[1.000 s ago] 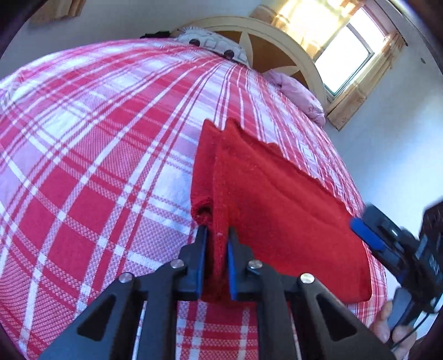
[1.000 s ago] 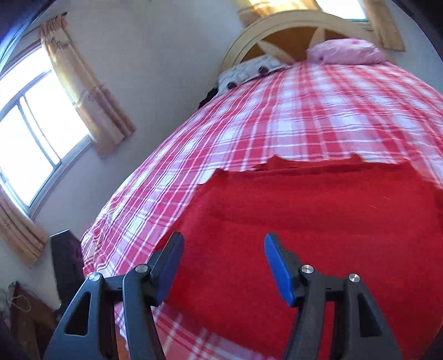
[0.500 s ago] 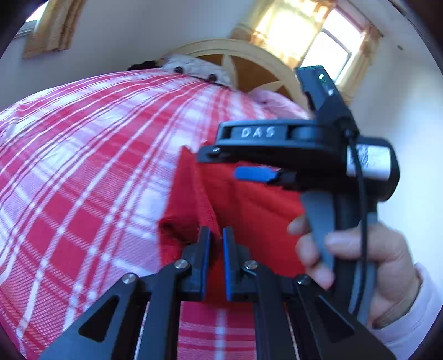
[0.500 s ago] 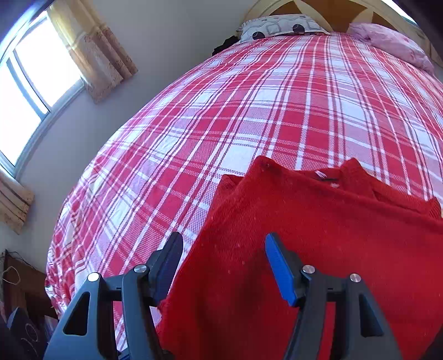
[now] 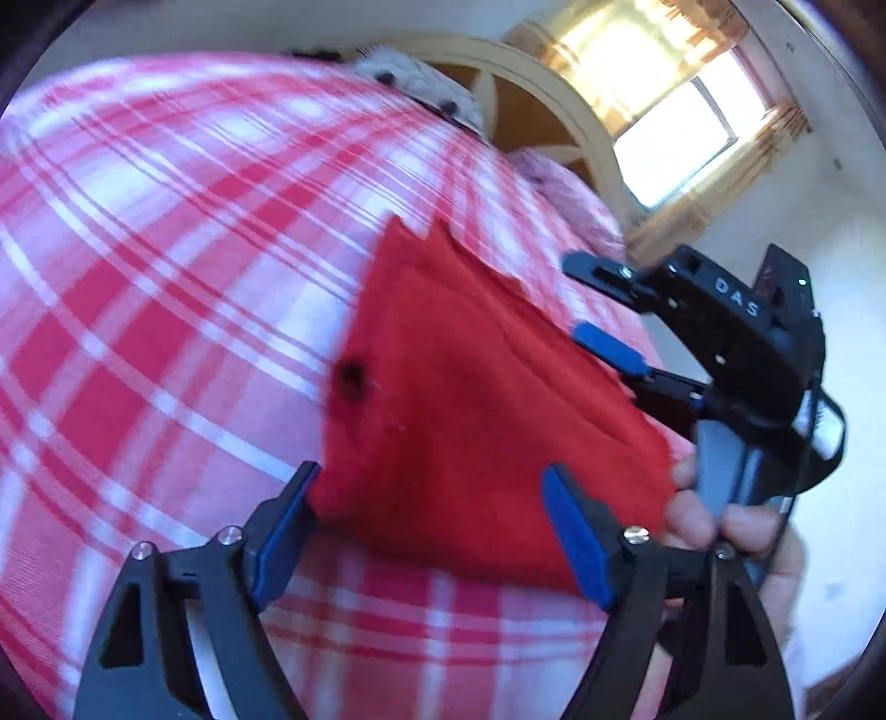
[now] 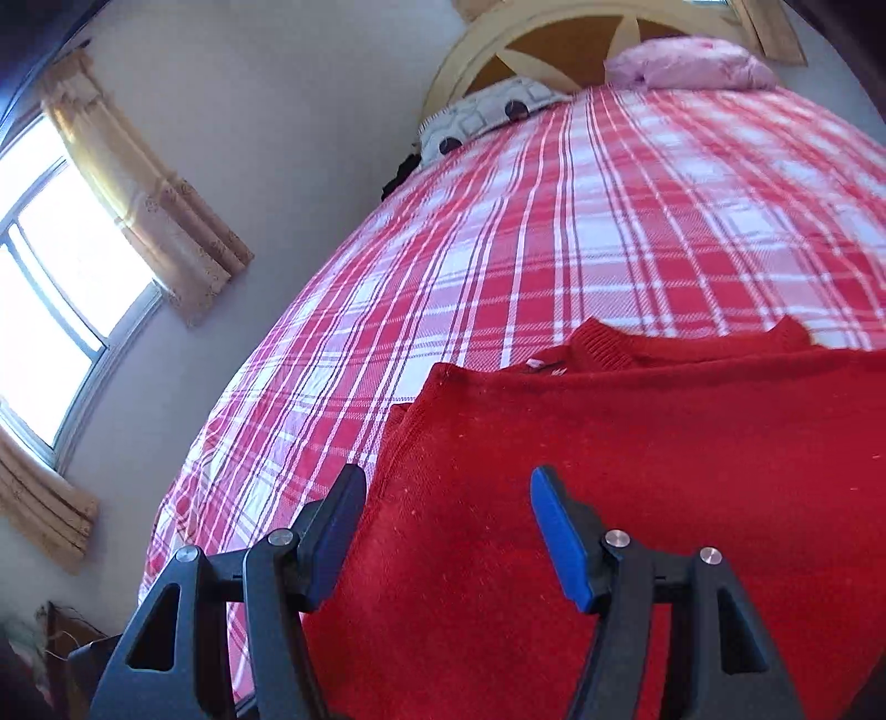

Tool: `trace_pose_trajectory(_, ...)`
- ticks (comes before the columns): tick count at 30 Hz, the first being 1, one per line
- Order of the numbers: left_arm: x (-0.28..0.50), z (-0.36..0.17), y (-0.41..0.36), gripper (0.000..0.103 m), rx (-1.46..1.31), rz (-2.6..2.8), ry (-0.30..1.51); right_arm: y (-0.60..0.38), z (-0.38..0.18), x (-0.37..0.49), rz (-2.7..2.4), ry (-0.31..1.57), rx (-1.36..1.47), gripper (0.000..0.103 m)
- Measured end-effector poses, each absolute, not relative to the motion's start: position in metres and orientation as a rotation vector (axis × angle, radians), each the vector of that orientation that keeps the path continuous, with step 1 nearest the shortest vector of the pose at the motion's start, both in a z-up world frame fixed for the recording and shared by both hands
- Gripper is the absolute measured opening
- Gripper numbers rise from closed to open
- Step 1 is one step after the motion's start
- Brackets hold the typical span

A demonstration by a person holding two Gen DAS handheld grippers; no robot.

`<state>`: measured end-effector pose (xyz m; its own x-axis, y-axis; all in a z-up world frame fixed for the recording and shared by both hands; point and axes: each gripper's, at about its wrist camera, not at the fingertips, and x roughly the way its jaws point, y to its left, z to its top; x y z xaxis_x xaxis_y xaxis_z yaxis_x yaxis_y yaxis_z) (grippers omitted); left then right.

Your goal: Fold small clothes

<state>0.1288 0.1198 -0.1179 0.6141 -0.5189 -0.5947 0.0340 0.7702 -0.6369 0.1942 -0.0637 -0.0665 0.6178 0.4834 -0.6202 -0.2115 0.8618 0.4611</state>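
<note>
Red knitted sweater [image 5: 470,399] lies folded flat on the bed's red-and-white plaid cover [image 5: 166,288], near the foot edge of the bed and closer to its right side as the left wrist view shows it. Its ribbed collar [image 6: 603,346] points toward the headboard [image 6: 554,33]. My left gripper [image 5: 429,526] has just been opening its jaws; they now stand wide apart over the sweater's near corner, with the fabric between them but not pinched. My right gripper [image 6: 446,531] is also parted, hovering over the sweater's left portion, its blue pads [image 6: 559,537] clear of the knit. In the left wrist view my right hand [image 5: 720,526] holds that gripper's handle at the sweater's right edge. Two pillows [image 6: 686,69] rest against the headboard.
</note>
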Motion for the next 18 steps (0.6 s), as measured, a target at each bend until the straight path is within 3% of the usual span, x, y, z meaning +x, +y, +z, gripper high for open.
trace_pose_trajectory(3,0.133,-0.120,0.120,0.078,-0.648,-0.309,0.838,-0.066,-0.063,0.188,0.425,0.811,0.349,0.063)
trace_pose_trajectory(4,0.136,-0.120,0.122,0.071,-0.666,-0.292,0.834,-0.066,-0.063,0.186,0.428,0.813,0.343,0.063)
trace_pose_trajectory(6,0.143,-0.120,0.128,0.046,-0.713,-0.258,0.825,-0.067,-0.062,0.184,0.430,0.820,0.330,0.063)
trace_pose_trajectory(7,0.147,-0.122,0.131,0.019,-0.735,-0.240,0.831,-0.067,-0.061,0.184,0.432,0.824,0.319,0.063)
trace_pose_trajectory(8,0.149,-0.125,0.133,0.013,-0.748,-0.224,0.844,-0.067,-0.061,0.183,0.434,0.827,0.312,0.063)
trace_pose_trajectory(18,0.125,-0.094,0.093,0.011,-0.452,-0.203,0.674,-0.026,-0.062,0.215,0.541,0.959,0.196,0.063)
